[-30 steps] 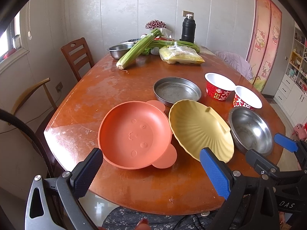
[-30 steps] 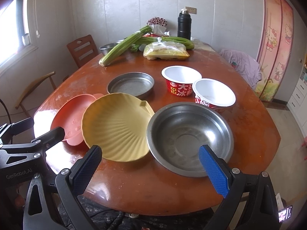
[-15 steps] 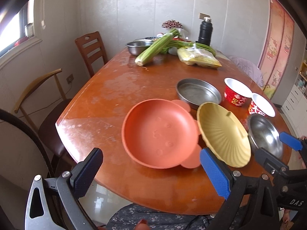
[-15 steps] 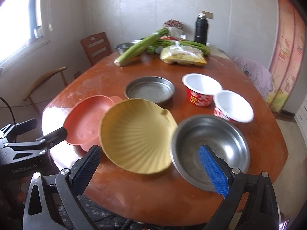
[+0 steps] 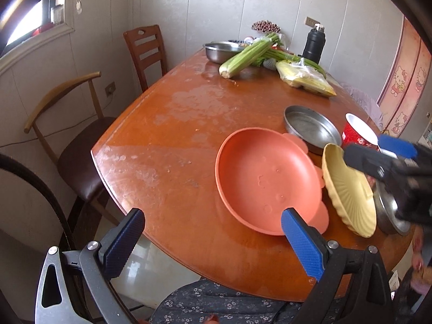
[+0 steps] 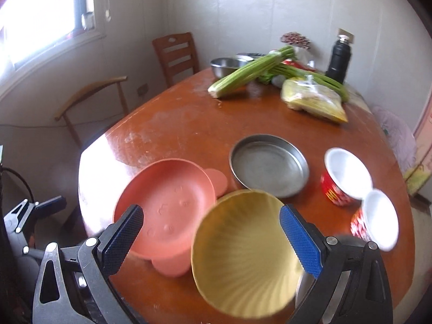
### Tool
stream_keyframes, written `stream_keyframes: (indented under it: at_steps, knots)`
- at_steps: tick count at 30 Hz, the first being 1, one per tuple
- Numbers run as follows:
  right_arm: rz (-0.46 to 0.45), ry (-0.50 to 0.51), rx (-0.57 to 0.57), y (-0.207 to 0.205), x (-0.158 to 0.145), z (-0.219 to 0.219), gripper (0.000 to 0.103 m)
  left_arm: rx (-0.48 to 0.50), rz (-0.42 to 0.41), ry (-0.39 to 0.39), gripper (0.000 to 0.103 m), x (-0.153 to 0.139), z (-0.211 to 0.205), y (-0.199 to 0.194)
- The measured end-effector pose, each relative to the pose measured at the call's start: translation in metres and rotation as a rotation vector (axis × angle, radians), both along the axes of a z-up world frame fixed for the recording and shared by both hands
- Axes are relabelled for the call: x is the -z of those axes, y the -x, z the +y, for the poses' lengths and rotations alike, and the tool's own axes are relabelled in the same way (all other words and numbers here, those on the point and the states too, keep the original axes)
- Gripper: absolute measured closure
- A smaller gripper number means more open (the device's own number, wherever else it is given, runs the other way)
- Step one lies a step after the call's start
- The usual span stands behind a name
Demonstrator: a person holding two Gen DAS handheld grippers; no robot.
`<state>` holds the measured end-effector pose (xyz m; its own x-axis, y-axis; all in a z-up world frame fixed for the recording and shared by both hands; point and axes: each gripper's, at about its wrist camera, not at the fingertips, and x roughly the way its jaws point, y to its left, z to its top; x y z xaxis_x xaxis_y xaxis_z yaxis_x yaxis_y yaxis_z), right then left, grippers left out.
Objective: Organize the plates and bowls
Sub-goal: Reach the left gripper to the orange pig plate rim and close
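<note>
Plates and bowls crowd the near end of a worn, glossy orange-brown table (image 5: 172, 135): an orange plastic plate (image 5: 266, 178) with small round ears, a yellow shell-shaped plate (image 6: 243, 251) touching its right side, a shallow steel pan (image 6: 270, 166) just behind them, and two red-and-white paper bowls (image 6: 347, 175) to the right. A steel bowl (image 5: 388, 210) peeks out past the yellow plate near the table's right edge. The left gripper (image 5: 213, 245) hangs over the near table edge, jaws spread wide and empty. The right gripper (image 6: 212, 239) hovers over the yellow plate, its blue pads also wide apart and gripping nothing. At the far end lie a bunch of celery (image 5: 248, 55), a bagged yellow bundle (image 5: 305, 79), a second steel bowl (image 5: 220, 51) and a black flask (image 5: 313, 43). Two wooden chairs (image 5: 147, 51) stand along the pale panelled wall (image 5: 216, 5), under a bright window (image 6: 40, 13); a pink cartoon-cat hanging (image 5: 405, 78) marks the right side of the room.
</note>
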<state>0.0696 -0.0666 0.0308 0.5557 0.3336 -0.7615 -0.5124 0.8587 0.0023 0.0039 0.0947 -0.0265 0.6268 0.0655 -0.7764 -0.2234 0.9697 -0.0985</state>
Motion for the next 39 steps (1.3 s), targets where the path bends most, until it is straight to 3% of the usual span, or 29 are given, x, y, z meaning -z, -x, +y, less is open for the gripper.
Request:
stream_keyframes:
  at_steps: [16, 22, 27, 33, 36, 39]
  knots:
    - [0.145, 0.098, -0.049, -0.063, 0.031, 0.041, 0.004, 0.041, 0.088, 0.070, 0.002, 0.020, 0.004, -0.033]
    - [0.184, 0.166, -0.075, -0.080, 0.049, 0.052, 0.014, 0.037, 0.103, 0.089, 0.002, 0.022, 0.004, -0.043]
    - [0.235, 0.215, -0.073, -0.092, 0.065, 0.056, 0.032, 0.032, 0.111, 0.091, 0.005, 0.022, 0.004, -0.046]
    - [0.282, 0.230, -0.080, -0.100, 0.080, 0.059, 0.052, 0.025, 0.119, 0.107, 0.014, 0.025, 0.005, -0.046]
    - [0.295, 0.220, -0.073, -0.102, 0.084, 0.059, 0.055, 0.027, 0.129, 0.117, 0.020, 0.027, 0.004, -0.048]
    - [0.301, 0.203, -0.079, -0.102, 0.085, 0.059, 0.055, 0.030, 0.149, 0.135, 0.036, 0.032, 0.003, -0.051]
